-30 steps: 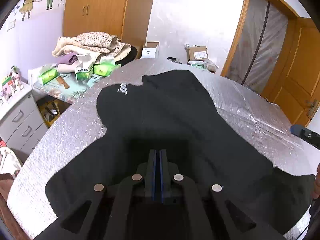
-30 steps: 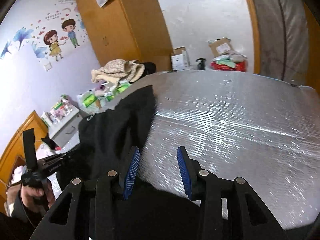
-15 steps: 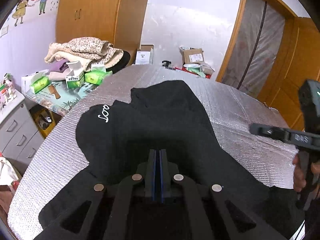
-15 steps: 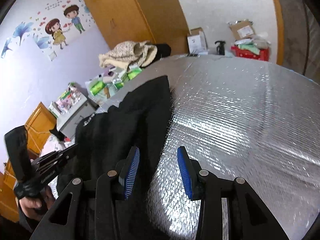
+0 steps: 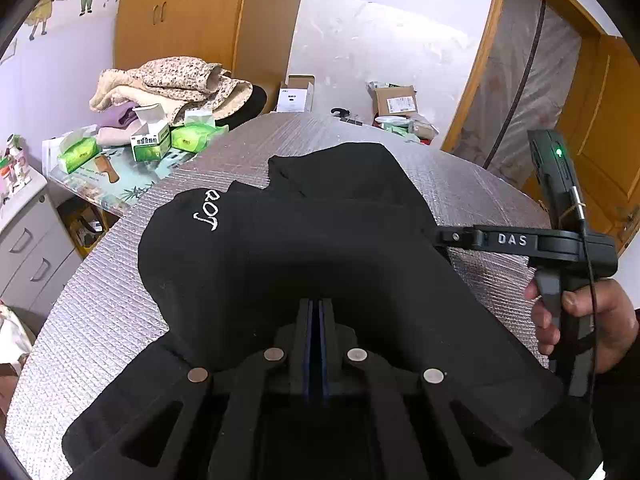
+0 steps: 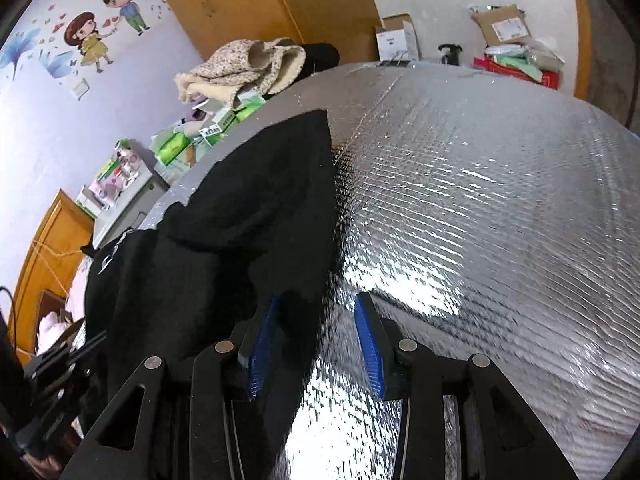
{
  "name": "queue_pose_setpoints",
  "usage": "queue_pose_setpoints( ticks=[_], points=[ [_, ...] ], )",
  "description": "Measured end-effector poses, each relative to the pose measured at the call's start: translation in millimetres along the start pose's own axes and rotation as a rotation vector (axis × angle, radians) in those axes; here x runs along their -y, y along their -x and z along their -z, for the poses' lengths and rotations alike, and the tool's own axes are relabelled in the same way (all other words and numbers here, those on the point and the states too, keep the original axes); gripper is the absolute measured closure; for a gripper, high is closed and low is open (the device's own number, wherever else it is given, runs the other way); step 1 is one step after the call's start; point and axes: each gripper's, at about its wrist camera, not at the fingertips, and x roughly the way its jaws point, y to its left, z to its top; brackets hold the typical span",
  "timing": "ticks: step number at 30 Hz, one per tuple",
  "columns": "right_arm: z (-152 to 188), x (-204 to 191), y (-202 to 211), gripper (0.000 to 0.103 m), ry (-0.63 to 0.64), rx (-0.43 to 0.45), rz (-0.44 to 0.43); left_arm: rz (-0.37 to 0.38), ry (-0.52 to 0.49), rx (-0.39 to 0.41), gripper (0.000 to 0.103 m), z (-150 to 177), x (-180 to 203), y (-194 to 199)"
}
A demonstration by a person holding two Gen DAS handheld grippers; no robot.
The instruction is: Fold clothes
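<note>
Since the earlier frames the right gripper [image 6: 316, 340] has come in low over the edge of the black garment [image 5: 304, 248], and in the left wrist view its handle now fills the right side where a second ago only a tip showed; the garment's near part has bunched up, so that white lettering on it now shows at the left. That right gripper's blue pads [image 6: 262, 354] stand wide apart, with the garment's right edge lying between them but not pinched (the right pad is over bare silver mat). A hand [image 5: 580, 320] grips its handle. Left gripper [image 5: 319, 308] has its fingers pressed together, and black fabric drapes up around them, though whether cloth is actually caught between them I cannot tell. Most of the garment lies spread on the silver quilted mat [image 6: 480, 200], its far end reaching toward the mat's back edge. Beyond the mat's left side sit green tissue packs [image 5: 76, 154] and a heap of folded blankets [image 5: 176, 80]
</note>
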Motion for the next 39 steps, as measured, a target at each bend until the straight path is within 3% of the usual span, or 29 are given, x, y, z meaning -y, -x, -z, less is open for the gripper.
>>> queue_pose_setpoints(
  ticks=[2,3,4,10,21,26,31,33,36,39],
  points=[
    [-2.5,-5.4,-3.1,0.066,0.029,-0.003,0.012,0.001,0.002,-0.004,0.101,0.1,-0.6,-1.9],
    [-3.3,-8.1,-4.4,0.089,0.040,-0.010,0.021,0.001,0.003,-0.005,0.101,0.2,-0.8,-2.4],
    [-3.9,-10.8,-5.7,0.100,0.050,-0.018,0.029,0.002,0.003,-0.006,0.101,0.4,-1.0,-2.6],
    [2.2,5.6,28.1,0.099,-0.034,0.088,0.041,0.004,0.004,-0.014,0.101,2.0,-4.0,-3.2],
    [65.6,86.6,160.0,0.099,-0.304,0.336,0.299,0.002,0.003,-0.036,0.101,11.2,-6.6,-7.4],
    [100.6,111.9,205.5,0.099,-0.466,0.430,0.354,0.001,0.009,-0.032,0.101,13.6,-8.3,-4.2],
    [108.3,110.3,212.0,0.094,-0.383,0.352,0.287,-0.008,0.034,-0.023,0.101,14.5,-12.7,3.3],
    [101.6,113.5,213.8,0.073,-0.335,0.357,0.281,-0.005,0.032,-0.003,0.101,12.9,-9.5,10.4],
    [81.5,128.6,205.8,0.062,-0.263,0.362,0.253,0.021,0.020,0.018,0.101,9.8,-1.4,19.0],
    [63.4,163.8,174.5,0.062,-0.287,0.263,0.226,0.034,0.007,0.022,0.101,8.9,4.5,23.0]
  ],
)
